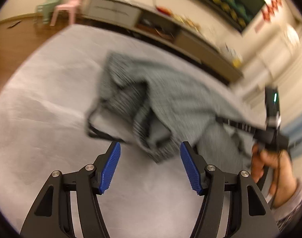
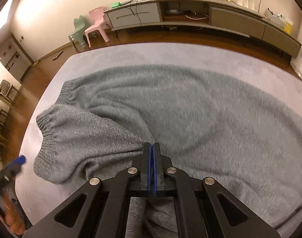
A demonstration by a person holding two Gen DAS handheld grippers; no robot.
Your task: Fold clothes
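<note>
A grey knitted sweater (image 2: 190,109) lies spread on a pale grey padded surface (image 2: 151,53). One ribbed-cuff sleeve (image 2: 75,138) is drawn across toward my right gripper (image 2: 151,144), whose jaws are shut with the sleeve's fabric pinched at their tip. In the blurred left wrist view the sweater (image 1: 170,99) is bunched and lifted toward the right gripper (image 1: 218,119), held by a hand (image 1: 270,164). My left gripper (image 1: 150,146) is open just short of the sweater's near edge, with nothing between its blue pads (image 1: 111,168). One of those pads (image 2: 21,159) shows at the left edge of the right wrist view.
Wooden floor (image 2: 41,69) surrounds the padded surface. A long low cabinet (image 2: 190,17) with small items on top runs along the far wall. A pink chair (image 2: 97,23) and a green chair (image 2: 78,31) stand at its left end.
</note>
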